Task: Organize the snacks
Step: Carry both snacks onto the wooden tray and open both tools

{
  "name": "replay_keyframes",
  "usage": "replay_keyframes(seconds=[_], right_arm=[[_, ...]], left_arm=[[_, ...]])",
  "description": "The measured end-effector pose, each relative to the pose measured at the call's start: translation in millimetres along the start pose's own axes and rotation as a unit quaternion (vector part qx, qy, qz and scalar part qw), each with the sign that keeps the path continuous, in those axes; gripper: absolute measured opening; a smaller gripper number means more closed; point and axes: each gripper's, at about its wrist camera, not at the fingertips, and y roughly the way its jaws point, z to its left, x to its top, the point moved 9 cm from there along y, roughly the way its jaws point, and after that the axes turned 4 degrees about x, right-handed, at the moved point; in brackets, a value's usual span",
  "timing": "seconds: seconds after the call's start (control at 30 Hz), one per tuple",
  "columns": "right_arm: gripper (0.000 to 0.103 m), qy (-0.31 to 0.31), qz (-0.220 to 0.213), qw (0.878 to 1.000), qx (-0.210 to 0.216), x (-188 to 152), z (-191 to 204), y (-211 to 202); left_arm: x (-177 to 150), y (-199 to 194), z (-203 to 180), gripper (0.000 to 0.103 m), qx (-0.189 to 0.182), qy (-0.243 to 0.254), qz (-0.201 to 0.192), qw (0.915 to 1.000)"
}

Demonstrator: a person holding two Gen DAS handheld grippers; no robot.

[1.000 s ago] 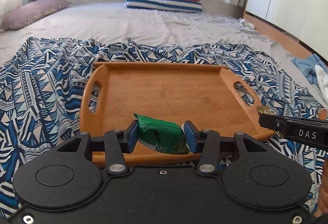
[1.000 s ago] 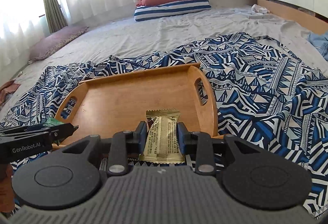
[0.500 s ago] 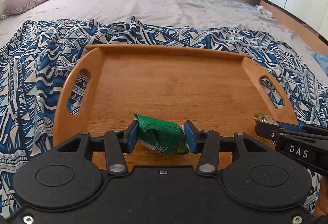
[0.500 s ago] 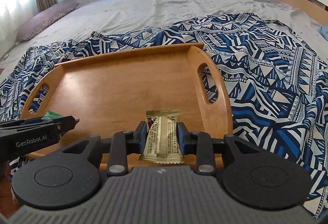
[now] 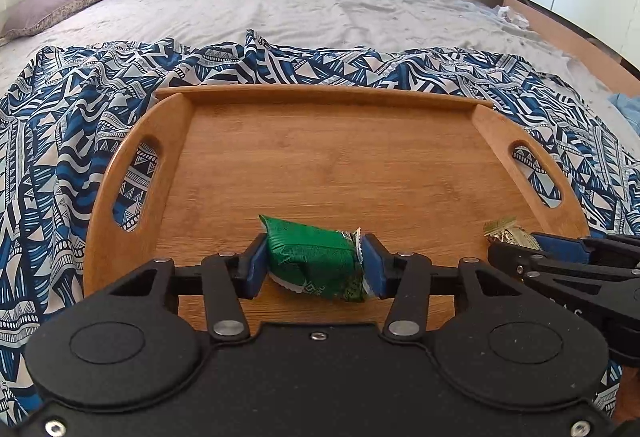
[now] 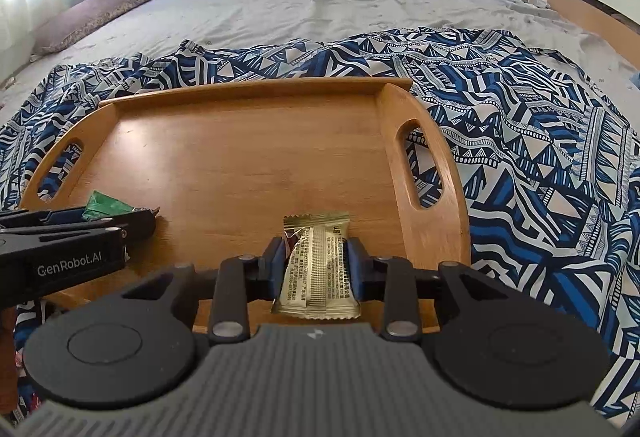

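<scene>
Two snacks: a green packet and a gold packet, both over the near edge of the wooden tray.
Left gripper: you pinch the green packet.
Right gripper: you pinch the gold packet.
Tray: bare inside, resting on a patterned blanket on the bed.
Progress: early; neither snack is set down yet, so both placements remain.

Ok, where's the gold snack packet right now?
The gold snack packet is clamped upright in the right gripper, over the near right part of the wooden tray. To its left, the left gripper grips the green packet.
</scene>
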Motion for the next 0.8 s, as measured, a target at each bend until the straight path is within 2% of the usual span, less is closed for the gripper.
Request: replay_keyframes(seconds=[0.23,0.3,0.33,0.37,0.4,0.43,0.5,0.53,0.67,0.8], right_arm=[[0.039,-0.007,-0.002,1.0,0.0,0,1,1],[0.039,-0.008,-0.002,1.0,0.0,0,1,1],[0.044,-0.008,-0.002,1.0,0.004,1,2,0],[0.054,-0.004,-0.003,1.0,0.013,1,2,-1],[0.054,0.004,-0.005,1.0,0.022,3,1,-3],[0.061,0.01,-0.009,1.0,0.028,6,0,-6],[0.069,0.014,-0.023,0.999,0.034,13,-1,-14],[0.072,0.014,-0.032,0.999,0.036,18,-2,-20],[0.078,0.018,-0.056,0.997,0.045,30,-4,-44],[0.087,-0.002,-0.077,0.996,0.045,30,-1,-69]], left_arm=[[-1,-1,-1,0.048,0.002,0.009,-0.001,1.0],[-1,-1,-2,0.052,0.004,0.014,0.001,0.9999],[-1,-1,-1,0.053,0.006,0.015,0.003,0.9999],[0,-3,-1,0.055,0.007,0.015,0.004,0.9999],[1,-6,0,0.06,0.004,0.015,0.003,0.9999],[4,-10,1,0.064,-0.001,0.015,-0.003,0.9999],[11,-23,4,0.081,-0.006,0.017,-0.025,0.9995],[15,-32,5,0.083,-0.006,0.022,-0.038,0.999],[22,-64,10,0.093,-0.009,0.048,-0.073,0.9961],[16,-95,20,0.098,-0.022,0.051,-0.096,0.9938]])
